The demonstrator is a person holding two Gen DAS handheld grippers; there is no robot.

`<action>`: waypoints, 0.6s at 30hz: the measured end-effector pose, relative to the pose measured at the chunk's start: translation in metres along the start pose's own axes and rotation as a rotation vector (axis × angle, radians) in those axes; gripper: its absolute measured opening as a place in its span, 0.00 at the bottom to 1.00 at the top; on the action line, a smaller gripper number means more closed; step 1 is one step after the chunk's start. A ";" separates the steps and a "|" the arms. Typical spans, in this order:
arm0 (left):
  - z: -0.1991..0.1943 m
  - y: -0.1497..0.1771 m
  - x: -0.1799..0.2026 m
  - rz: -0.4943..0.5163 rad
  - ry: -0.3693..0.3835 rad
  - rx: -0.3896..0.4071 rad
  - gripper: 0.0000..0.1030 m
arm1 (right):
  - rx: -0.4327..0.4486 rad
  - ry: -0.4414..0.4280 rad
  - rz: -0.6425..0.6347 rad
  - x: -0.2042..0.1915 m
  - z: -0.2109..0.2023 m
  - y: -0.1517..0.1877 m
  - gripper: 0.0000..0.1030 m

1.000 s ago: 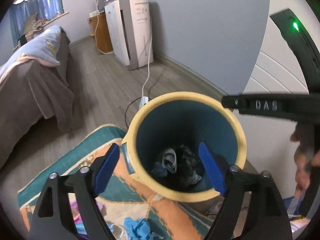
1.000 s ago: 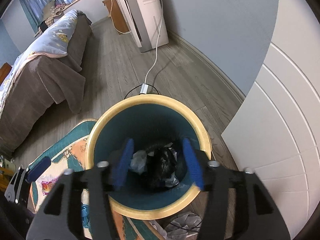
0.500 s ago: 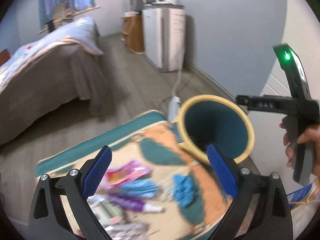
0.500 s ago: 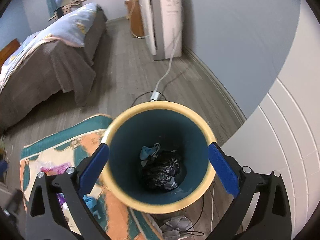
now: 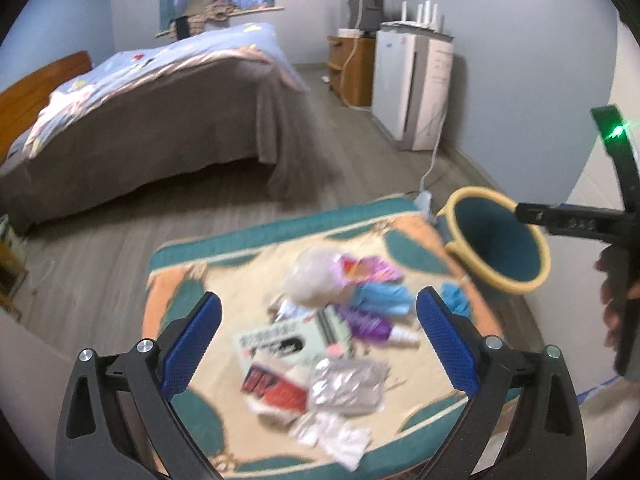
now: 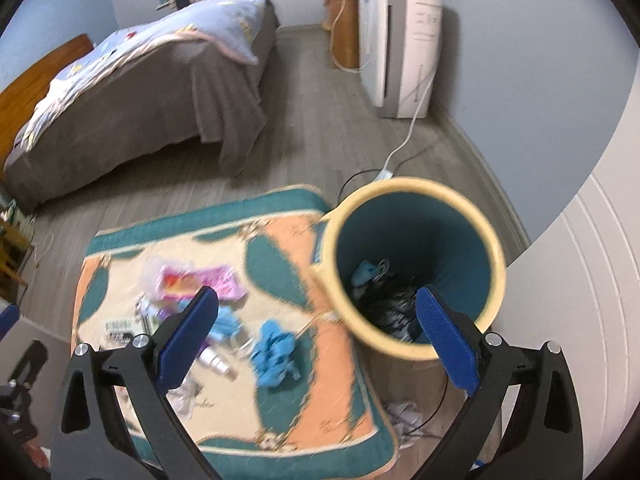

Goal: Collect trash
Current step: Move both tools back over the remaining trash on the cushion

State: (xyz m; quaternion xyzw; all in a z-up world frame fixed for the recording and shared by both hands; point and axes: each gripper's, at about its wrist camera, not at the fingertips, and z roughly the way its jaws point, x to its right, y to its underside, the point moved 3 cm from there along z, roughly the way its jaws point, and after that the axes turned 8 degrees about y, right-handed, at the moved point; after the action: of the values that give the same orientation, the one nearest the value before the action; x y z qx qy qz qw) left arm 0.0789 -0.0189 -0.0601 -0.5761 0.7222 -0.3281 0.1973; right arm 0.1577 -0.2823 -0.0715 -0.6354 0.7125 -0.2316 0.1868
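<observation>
A teal bin with a yellow rim stands at the rug's right edge and holds a black bag and blue scraps; it also shows in the left wrist view. Trash lies in a pile on the patterned rug: a clear plastic wad, a pink wrapper, a silver foil pack, a red and white pack, white paper. A blue glove lies nearer the bin. My left gripper is open and empty above the pile. My right gripper is open and empty above the rug and bin rim.
A bed with a brown cover stands at the back left. A white appliance stands by the far wall, its cable running to a socket strip behind the bin. A white panelled door is right of the bin.
Both grippers have swung left and back from over the bin toward the rug. The right gripper opened wide after dropping its item. The trash pile has come into the left view.
</observation>
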 end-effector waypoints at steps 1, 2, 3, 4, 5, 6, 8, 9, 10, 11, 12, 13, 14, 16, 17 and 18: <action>0.003 0.008 -0.007 -0.014 -0.006 -0.011 0.94 | -0.007 0.000 -0.004 -0.003 0.001 0.003 0.94; 0.003 0.014 -0.012 -0.022 -0.008 -0.018 0.94 | -0.018 0.005 -0.010 -0.007 0.003 0.008 0.94; 0.007 0.019 -0.018 -0.031 -0.016 -0.032 0.94 | -0.027 0.012 -0.014 -0.010 0.004 0.011 0.94; 0.009 0.022 -0.022 -0.034 -0.033 -0.040 0.94 | -0.039 0.025 -0.022 -0.014 0.007 0.016 0.94; 0.010 0.023 -0.026 -0.035 -0.052 -0.043 0.94 | -0.047 0.035 -0.031 -0.017 0.008 0.021 0.94; 0.009 0.024 -0.031 -0.036 -0.072 -0.041 0.94 | -0.052 0.044 -0.042 -0.021 0.010 0.025 0.94; 0.004 0.022 -0.043 -0.059 -0.080 -0.025 0.94 | -0.055 0.052 -0.070 -0.031 0.012 0.034 0.94; 0.001 0.020 -0.050 -0.074 -0.081 -0.016 0.94 | -0.057 0.044 -0.091 -0.040 0.015 0.039 0.94; -0.002 0.017 -0.056 -0.092 -0.085 -0.002 0.94 | -0.058 0.038 -0.106 -0.047 0.017 0.042 0.94; -0.004 0.015 -0.060 -0.106 -0.084 0.009 0.94 | -0.061 0.028 -0.125 -0.056 0.021 0.047 0.94; -0.006 0.013 -0.065 -0.121 -0.079 0.018 0.94 | -0.070 0.011 -0.155 -0.068 0.026 0.054 0.94; -0.006 0.012 -0.067 -0.125 -0.077 0.019 0.94 | -0.077 0.002 -0.177 -0.077 0.031 0.061 0.94; -0.005 0.011 -0.068 -0.128 -0.079 0.016 0.94 | -0.089 -0.008 -0.203 -0.088 0.037 0.069 0.94; -0.001 0.013 -0.071 -0.120 -0.083 0.002 0.94 | -0.121 -0.041 -0.242 -0.108 0.050 0.086 0.94; 0.001 0.014 -0.072 -0.118 -0.083 -0.010 0.94 | -0.137 -0.061 -0.260 -0.118 0.056 0.094 0.94; 0.004 0.016 -0.073 -0.117 -0.087 -0.021 0.94 | -0.151 -0.078 -0.279 -0.128 0.062 0.102 0.94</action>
State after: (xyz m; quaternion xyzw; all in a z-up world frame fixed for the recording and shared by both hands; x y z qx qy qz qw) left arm 0.0893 0.0525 -0.0804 -0.6331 0.6813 -0.3062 0.2032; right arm 0.1246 -0.1520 -0.1841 -0.7490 0.6249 -0.1765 0.1320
